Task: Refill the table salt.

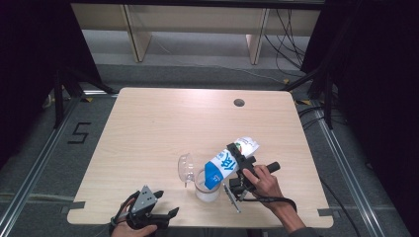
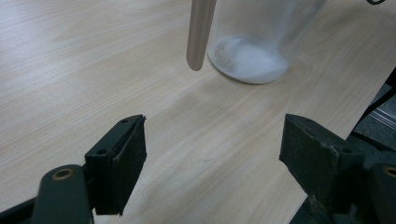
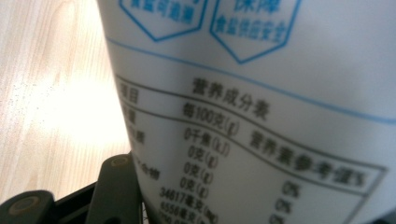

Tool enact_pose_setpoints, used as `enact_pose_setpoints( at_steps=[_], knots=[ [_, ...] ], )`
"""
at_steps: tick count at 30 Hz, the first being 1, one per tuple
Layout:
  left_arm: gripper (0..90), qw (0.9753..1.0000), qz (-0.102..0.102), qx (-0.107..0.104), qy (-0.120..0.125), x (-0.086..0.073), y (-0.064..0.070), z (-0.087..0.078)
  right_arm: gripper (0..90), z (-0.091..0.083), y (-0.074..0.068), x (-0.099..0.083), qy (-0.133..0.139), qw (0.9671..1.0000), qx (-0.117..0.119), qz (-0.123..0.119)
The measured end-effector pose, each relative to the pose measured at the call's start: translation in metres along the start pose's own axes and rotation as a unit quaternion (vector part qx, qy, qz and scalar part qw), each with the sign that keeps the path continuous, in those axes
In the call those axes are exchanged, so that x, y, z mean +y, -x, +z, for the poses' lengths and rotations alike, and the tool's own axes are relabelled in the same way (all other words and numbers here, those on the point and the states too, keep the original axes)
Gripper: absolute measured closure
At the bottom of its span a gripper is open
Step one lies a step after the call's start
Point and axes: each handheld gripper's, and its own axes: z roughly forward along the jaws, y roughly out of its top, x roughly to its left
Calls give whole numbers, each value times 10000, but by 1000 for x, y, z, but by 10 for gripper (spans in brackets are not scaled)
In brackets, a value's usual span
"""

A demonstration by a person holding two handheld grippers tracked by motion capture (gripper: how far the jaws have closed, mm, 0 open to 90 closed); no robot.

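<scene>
The right gripper [image 1: 236, 170] is clamping a white-and-blue bag [image 1: 228, 163], tipping its mouth over the clear cup [image 1: 206, 186] near the table's [image 1: 148, 128] front edge — white powder is already lying inside, so pouring seems underway. The left gripper [image 1: 157, 206] is sitting wide open, empty — near-left.

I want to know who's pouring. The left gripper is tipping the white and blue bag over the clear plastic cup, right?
Not quite: the right gripper tips the white and blue bag over the clear plastic cup, as the high view shows. The left gripper is open near the table's front edge.
</scene>
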Motion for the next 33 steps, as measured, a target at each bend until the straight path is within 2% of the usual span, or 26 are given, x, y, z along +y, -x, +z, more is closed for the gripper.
enact_pose_setpoints(
  at_steps=[3,4,5,7,13,14,17,18,33],
  knots=[
    [223,10000,-8,4,8,0,0,0,476,-1,0,0,-39,10000,0,47],
    [223,10000,-6,4,11,0,0,0,476,0,2,0,-22,9999,-23,-106],
    [223,10000,-10,1,7,0,0,0,476,-1,3,0,-35,9999,-28,-144],
    [223,10000,-4,0,9,0,0,0,476,-1,1,-1,-41,10000,-7,13],
    [223,10000,-9,4,10,0,0,0,483,-2,1,1,-77,10000,-32,-41],
    [223,10000,-9,1,8,0,0,0,484,-1,5,2,-19,9996,-81,-252],
    [223,10000,-12,2,9,0,0,0,486,-1,5,2,19,9996,-108,-257],
    [223,10000,-10,3,9,0,0,0,486,0,6,2,48,9994,-93,-324],
    [223,10000,-8,4,3,0,0,0,496,-1,6,1,12,9996,-131,-259]
  ],
)
